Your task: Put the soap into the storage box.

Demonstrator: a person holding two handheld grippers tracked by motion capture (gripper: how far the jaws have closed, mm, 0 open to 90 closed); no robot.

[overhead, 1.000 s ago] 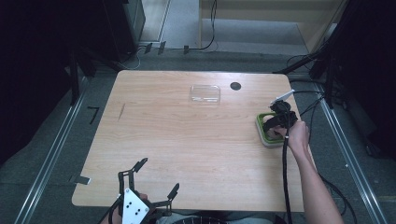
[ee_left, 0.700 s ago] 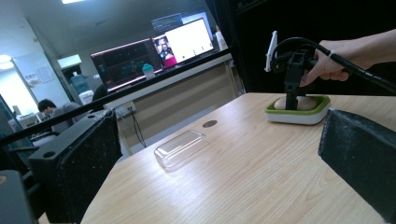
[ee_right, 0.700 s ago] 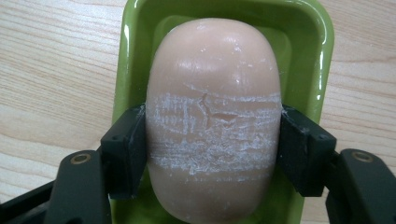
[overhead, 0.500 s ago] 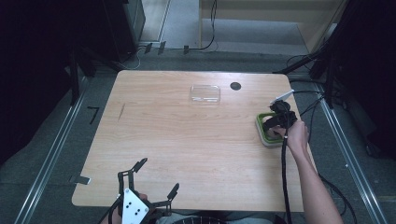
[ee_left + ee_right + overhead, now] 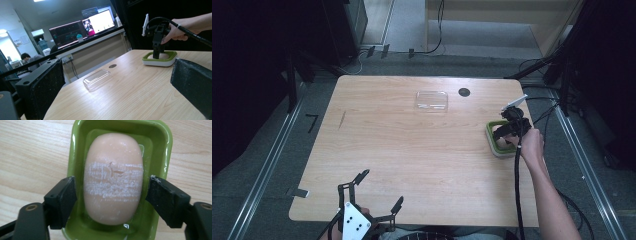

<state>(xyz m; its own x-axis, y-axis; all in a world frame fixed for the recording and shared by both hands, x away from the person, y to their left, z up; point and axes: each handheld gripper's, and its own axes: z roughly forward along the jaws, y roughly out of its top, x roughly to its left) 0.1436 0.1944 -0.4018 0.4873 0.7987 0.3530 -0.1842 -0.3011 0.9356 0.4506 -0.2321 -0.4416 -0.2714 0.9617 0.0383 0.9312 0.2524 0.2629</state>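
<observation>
Hovering over the soap dish (image 5: 498, 145) at the right edge of the table (image 5: 412, 150), the right gripper (image 5: 507, 134) points straight down with its jaws on either side of the bar of soap (image 5: 113, 177). Those jaws have just been opening, and in the right gripper view there's a clear gap between each pad and the bar, so nothing is gripped; the soap just lies in the green dish. My guess is that we're at the grab-or-let-go point for the soap. If it's a pickup, the next move calls for squeezing evenly on the long sides, since the bar looks slick. The left gripper (image 5: 374, 195) sits idle at the near edge, jaws spread wide and holding nothing. A clear plastic lid (image 5: 431, 100) lies near the far edge, untouched.
</observation>
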